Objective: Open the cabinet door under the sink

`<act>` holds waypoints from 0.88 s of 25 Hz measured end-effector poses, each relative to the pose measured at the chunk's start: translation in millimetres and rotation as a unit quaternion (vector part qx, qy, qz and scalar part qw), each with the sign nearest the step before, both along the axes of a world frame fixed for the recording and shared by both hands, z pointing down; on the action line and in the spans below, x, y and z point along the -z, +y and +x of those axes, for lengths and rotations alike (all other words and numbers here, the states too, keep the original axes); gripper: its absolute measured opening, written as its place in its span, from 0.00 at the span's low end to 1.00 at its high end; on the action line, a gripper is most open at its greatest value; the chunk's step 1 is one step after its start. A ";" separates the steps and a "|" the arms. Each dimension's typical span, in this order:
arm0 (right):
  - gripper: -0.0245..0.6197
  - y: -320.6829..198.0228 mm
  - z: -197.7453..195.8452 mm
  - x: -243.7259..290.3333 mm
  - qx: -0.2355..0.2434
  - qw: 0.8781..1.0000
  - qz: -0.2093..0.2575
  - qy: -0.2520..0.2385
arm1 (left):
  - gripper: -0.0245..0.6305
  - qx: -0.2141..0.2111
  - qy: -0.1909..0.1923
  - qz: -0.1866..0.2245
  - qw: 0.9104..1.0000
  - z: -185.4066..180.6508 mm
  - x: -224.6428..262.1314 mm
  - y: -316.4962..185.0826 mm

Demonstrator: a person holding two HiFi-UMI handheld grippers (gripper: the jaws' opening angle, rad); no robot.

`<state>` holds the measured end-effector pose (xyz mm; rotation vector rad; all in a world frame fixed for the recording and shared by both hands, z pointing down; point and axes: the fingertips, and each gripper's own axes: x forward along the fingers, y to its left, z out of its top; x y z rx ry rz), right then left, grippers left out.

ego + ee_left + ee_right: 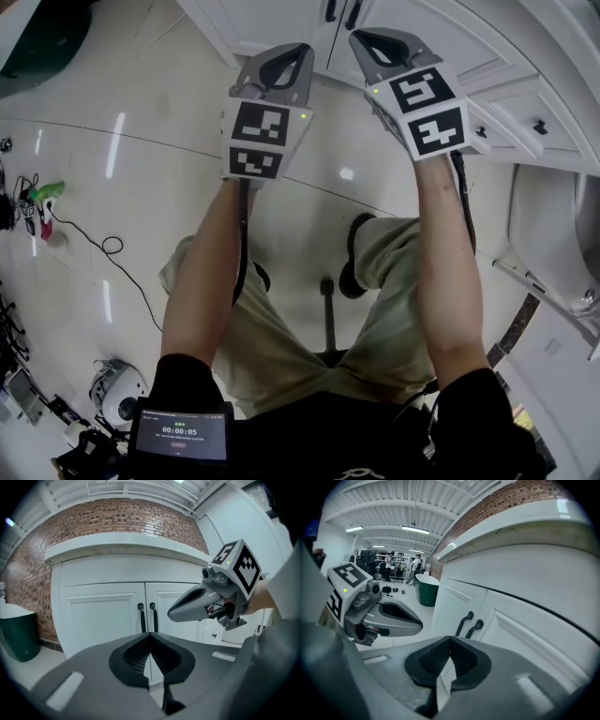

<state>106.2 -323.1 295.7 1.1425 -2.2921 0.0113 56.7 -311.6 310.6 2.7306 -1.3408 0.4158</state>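
Observation:
The white double cabinet doors [103, 616] under the counter are closed. Two black vertical handles [141, 617] [153, 616] sit side by side at the centre seam. They show in the right gripper view as handles [464, 623] [474, 628], and at the top edge of the head view as handles [330, 9]. My left gripper [302, 49] is shut and empty, a short way in front of the doors. My right gripper [356, 37] is beside it, also shut with nothing in it. Neither touches a handle. The left gripper [150, 635] points at the seam, and the right gripper [450, 640] at the doors from the right.
A dark green bin [16, 634] stands on the floor left of the cabinet. White drawers with small black knobs [539, 127] lie to the right. Cables [103, 246] and gear trail over the floor at the left. People [415, 566] stand far off across the room.

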 end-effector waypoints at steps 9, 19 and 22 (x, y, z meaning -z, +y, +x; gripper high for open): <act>0.03 -11.4 46.1 10.2 0.016 1.000 -0.003 0.015 | 0.06 0.040 0.048 0.002 0.998 29.1 9.3 -58.8; 0.03 -20.3 66.3 6.2 0.029 0.999 -0.017 0.011 | 0.22 0.046 0.053 -0.010 0.998 41.2 -1.6 -78.2; 0.03 -19.4 64.7 3.8 0.039 0.999 -0.017 0.018 | 0.22 0.049 0.060 -0.007 0.997 43.2 0.5 -82.1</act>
